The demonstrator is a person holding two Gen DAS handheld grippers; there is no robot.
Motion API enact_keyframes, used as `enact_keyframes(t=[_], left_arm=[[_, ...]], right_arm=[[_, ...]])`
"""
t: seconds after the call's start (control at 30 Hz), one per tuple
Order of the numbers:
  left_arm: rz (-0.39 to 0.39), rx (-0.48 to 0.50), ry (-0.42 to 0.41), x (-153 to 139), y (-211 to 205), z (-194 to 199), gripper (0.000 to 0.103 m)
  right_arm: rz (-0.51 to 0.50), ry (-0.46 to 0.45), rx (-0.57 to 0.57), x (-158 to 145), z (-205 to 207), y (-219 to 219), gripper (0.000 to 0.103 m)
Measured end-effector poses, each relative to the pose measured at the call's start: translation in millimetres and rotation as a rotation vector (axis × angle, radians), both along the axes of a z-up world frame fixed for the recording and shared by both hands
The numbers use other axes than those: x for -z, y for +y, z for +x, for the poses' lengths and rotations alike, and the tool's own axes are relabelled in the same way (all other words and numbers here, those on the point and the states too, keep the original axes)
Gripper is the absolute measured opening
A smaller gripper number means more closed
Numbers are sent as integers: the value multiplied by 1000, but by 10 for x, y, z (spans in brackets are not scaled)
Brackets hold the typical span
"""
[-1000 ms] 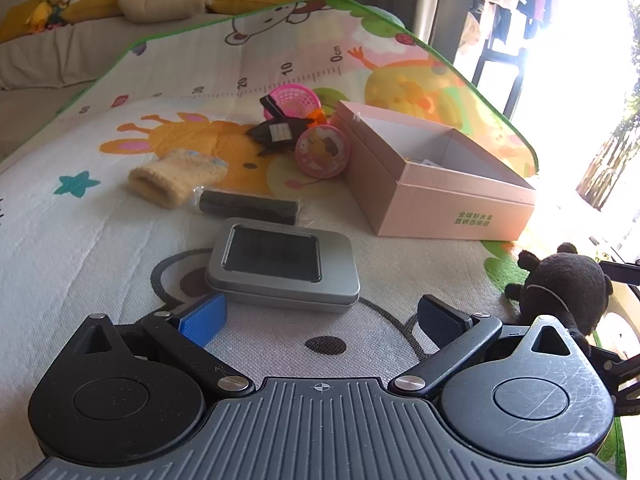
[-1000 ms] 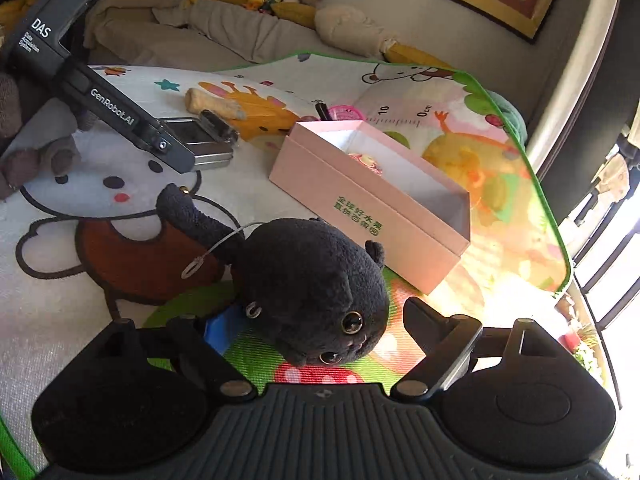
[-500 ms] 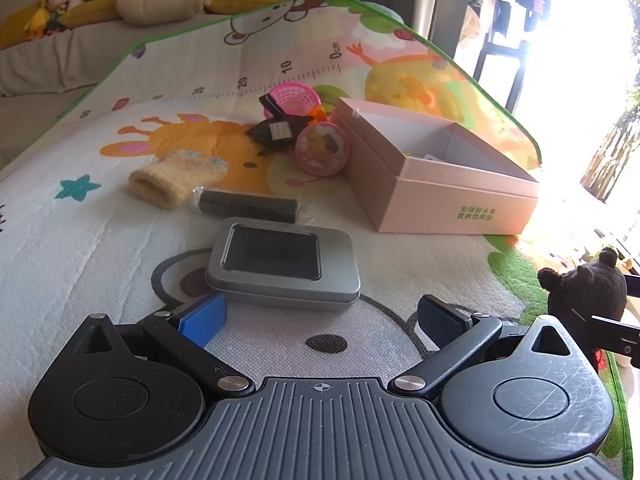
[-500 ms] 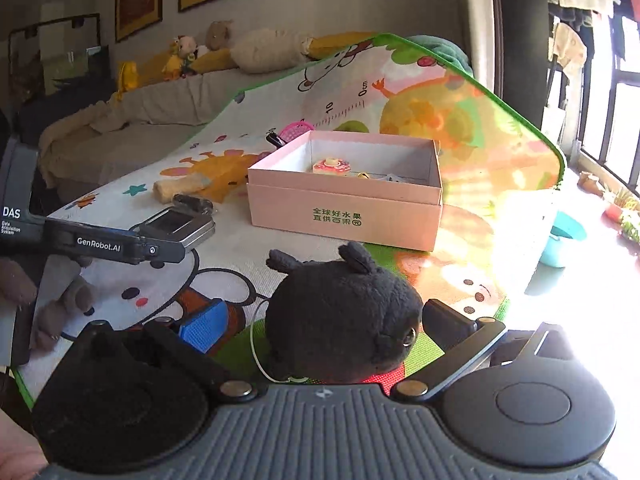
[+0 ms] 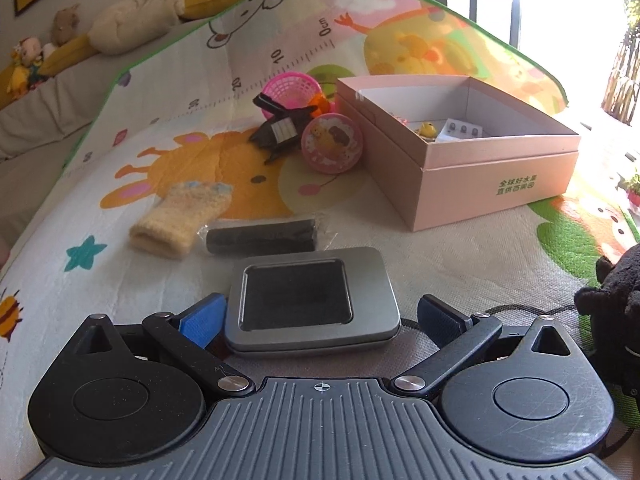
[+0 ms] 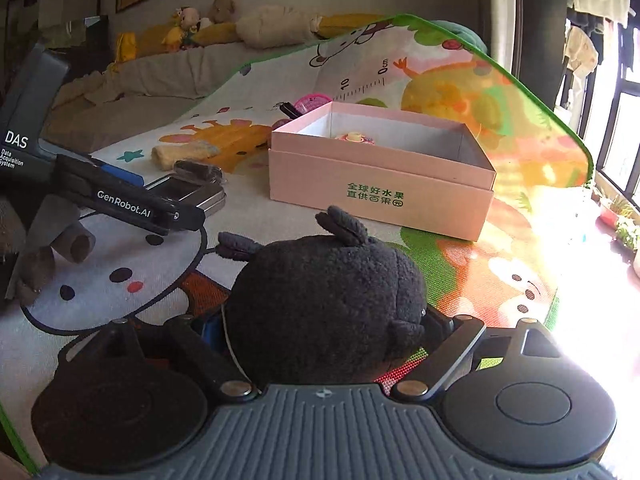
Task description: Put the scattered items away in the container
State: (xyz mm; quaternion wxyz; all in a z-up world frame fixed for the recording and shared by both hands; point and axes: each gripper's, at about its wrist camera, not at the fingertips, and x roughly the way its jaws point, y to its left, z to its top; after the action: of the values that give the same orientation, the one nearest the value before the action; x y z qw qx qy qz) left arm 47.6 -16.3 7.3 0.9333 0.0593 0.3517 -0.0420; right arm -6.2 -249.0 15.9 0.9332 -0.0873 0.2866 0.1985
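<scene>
My right gripper [image 6: 320, 332] is shut on a black plush toy [image 6: 324, 304] and holds it above the mat, short of the open pink box [image 6: 380, 184]. The plush shows at the right edge of the left wrist view [image 5: 616, 292]. My left gripper [image 5: 320, 320] is open, its fingers on either side of a silver tin [image 5: 308, 300] that lies on the mat. The pink box [image 5: 492, 184] holds a few small items. On the mat lie a black roll [image 5: 260, 236], a cream knitted sleeve [image 5: 180, 216], a round pink tin [image 5: 332, 140], a dark hair clip [image 5: 280, 132] and a pink basket [image 5: 292, 88].
A cartoon play mat [image 5: 100, 280] covers the floor. A sofa with plush toys [image 6: 224, 24] runs along the far wall. A bright window and balcony rail [image 6: 612, 120] lie to the right. The left gripper's body [image 6: 120, 200] shows at the left of the right wrist view.
My right gripper closed on the black plush, lifted it and turned toward the pink box. My left gripper moved forward until the silver tin sat between its open fingers.
</scene>
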Motion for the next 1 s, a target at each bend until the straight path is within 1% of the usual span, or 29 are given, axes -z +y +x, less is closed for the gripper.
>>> enact_keyframes(t=[0.07,0.33,0.53,0.57,0.6,0.63,0.83,1.0], left_arm=[[2,-10,3,23,-8,56,103],[-53,-20,2,59,60,124,103],[-57,-20,-17,61,59,88,103],[-57,-21,-22,59,59,83,102],[-55,-21,-27,58,56,78,97],[-53,-18,-31,57,53,71,95],[-44,10,-39,45,25,21,95],[-43,71,-25,19,-30,-194,95]], right_arm=[[-3,5,2,7,4,-2,90],[-24,28,1,40,22,21,92],[-39,30,-3,47,22,46,99],[-43,30,-3,46,24,51,100],[-45,28,-3,46,21,53,101],[-48,26,-4,45,18,56,101],[-46,30,0,51,28,50,102],[-40,12,0,32,4,36,102]])
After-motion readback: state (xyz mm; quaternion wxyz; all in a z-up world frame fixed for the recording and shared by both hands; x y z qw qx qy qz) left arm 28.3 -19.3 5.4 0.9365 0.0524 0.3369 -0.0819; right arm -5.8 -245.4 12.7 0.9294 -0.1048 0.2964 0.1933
